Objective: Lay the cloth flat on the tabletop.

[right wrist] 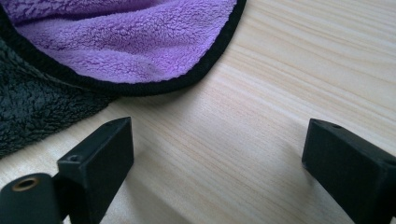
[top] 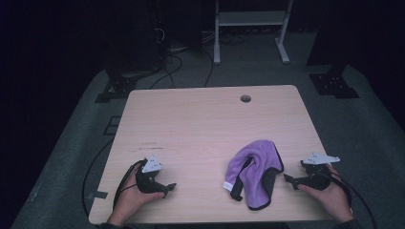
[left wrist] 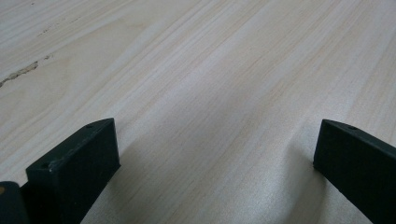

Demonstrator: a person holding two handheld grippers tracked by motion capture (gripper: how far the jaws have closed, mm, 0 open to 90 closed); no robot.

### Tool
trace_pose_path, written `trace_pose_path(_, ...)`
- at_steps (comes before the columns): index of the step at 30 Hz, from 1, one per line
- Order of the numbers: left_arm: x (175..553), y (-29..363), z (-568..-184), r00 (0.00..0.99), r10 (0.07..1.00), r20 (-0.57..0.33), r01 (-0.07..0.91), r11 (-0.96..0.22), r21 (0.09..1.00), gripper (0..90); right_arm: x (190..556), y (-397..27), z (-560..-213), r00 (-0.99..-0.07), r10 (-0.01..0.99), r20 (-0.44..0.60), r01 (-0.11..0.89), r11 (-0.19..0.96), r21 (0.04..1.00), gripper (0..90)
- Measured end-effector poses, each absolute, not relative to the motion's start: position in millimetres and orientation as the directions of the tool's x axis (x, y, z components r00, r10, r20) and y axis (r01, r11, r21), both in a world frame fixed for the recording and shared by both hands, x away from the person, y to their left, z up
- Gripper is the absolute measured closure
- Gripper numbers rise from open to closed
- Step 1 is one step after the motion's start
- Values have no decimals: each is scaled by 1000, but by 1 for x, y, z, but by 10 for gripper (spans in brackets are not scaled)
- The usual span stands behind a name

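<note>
Seen from above, a pale wooden desk [top: 200, 124] with a person's two hands at its near edge, each resting a black gripper on the wood. Left gripper [top: 162, 186]: jaws spread wide, nothing between them, bare desk ahead. Right gripper [top: 292, 180]: jaws likewise parted and empty, tips pointing toward a crumpled purple cloth [top: 255, 167] lying just beside them, not touching (black-edged, with a dark grey underside showing). Well apart from the left gripper, that cloth. Likely risk if reaching for it: pinching only the top fold, so the soft heap slides or unfolds instead of lifting, or dragging it off the near edge.
</note>
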State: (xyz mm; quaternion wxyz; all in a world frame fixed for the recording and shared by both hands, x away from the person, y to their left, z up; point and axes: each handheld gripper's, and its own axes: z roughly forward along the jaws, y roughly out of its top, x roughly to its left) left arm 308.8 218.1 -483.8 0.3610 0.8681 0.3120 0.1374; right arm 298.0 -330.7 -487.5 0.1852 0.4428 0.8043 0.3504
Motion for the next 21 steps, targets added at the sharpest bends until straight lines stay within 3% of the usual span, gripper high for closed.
trace_pose_path(9,309,218,-484,767,642,13,443,-544,713,0,297,-331,-488,-538,843,14,583,360,729,89)
trace_pose_path(11,309,218,-484,764,645,13,446,-542,713,0,297,-332,-487,-539,842,14,578,358,734,142)
trace_pose_path(17,309,219,-484,754,656,13,450,-531,718,2,295,-332,-486,-544,839,13,576,362,733,149)
trace_pose_path(21,309,222,-481,747,665,4,453,-512,729,127,294,-332,-487,-548,836,12,571,363,736,148)
